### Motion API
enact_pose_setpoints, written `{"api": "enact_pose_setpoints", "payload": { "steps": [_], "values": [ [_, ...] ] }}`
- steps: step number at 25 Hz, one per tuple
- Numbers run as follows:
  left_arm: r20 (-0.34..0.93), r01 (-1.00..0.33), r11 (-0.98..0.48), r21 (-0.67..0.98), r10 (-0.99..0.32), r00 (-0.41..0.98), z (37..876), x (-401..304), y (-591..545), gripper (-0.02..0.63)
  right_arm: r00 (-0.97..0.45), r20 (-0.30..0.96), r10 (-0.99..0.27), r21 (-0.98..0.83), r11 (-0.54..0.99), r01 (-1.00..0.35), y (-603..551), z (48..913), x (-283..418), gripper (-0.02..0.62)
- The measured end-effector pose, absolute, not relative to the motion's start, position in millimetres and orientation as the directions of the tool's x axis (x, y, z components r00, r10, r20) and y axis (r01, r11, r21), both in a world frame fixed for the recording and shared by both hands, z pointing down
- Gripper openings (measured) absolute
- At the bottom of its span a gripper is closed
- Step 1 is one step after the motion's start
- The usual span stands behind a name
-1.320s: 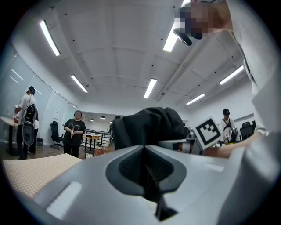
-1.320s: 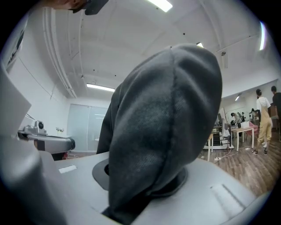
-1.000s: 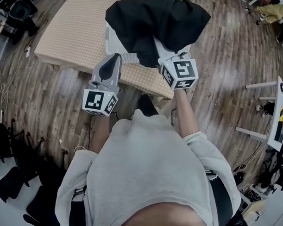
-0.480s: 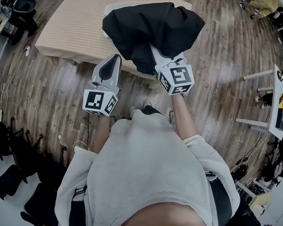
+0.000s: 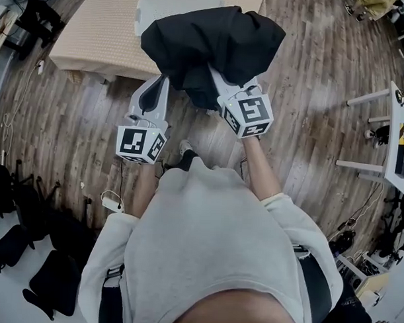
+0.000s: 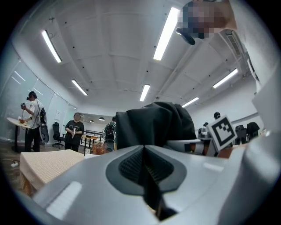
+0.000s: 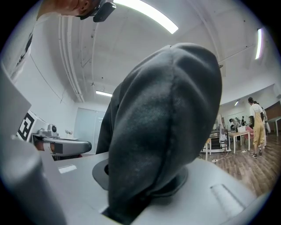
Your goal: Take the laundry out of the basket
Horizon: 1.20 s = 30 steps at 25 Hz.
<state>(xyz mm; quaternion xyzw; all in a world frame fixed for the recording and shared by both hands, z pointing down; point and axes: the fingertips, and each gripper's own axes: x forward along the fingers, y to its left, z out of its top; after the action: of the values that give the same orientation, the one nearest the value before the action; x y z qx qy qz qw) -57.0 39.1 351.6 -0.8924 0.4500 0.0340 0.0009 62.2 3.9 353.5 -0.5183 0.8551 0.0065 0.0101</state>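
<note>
My left gripper (image 5: pixel 162 83) has its jaws together on nothing, just left of the load. My right gripper (image 5: pixel 218 78) is clamped on the black garment (image 5: pixel 213 39), which hangs bunched above the floor (image 5: pixel 309 135), nearer me than what I take to be the white basket (image 5: pixel 169 3). I judge this piece is out. I cannot see what is left inside.

The head camera looks steeply down onto the left gripper (image 5: pixel 162 83), right gripper (image 5: pixel 217 77) and floor (image 5: pixel 70 140); each gripper camera sits close behind its jaws, facing level, both catching the black garment (image 5: pixel 213 42)
</note>
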Motion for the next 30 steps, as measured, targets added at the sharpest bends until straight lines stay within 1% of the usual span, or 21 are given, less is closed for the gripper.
{"api": "enact_pose_setpoints", "payload": {
  "steps": [8,14,30],
  "values": [
    [-0.047,-0.807,-0.591,0.018,-0.807,0.589,357,-19,117,0.011,-0.49,-0.005,-0.872,-0.034,0.489,-0.871,85,372,87,0.112],
    [-0.048,-0.815,-0.579,0.008,-0.814,0.578,358,-16,155,0.011,-0.502,0.01,-0.865,-0.055,0.5,-0.864,126,386,87,0.11],
    [-0.059,-0.827,-0.562,0.006,-0.826,0.561,363,-21,187,0.011,-0.507,0.015,-0.862,-0.05,0.506,-0.861,157,394,82,0.107]
  ]
}}
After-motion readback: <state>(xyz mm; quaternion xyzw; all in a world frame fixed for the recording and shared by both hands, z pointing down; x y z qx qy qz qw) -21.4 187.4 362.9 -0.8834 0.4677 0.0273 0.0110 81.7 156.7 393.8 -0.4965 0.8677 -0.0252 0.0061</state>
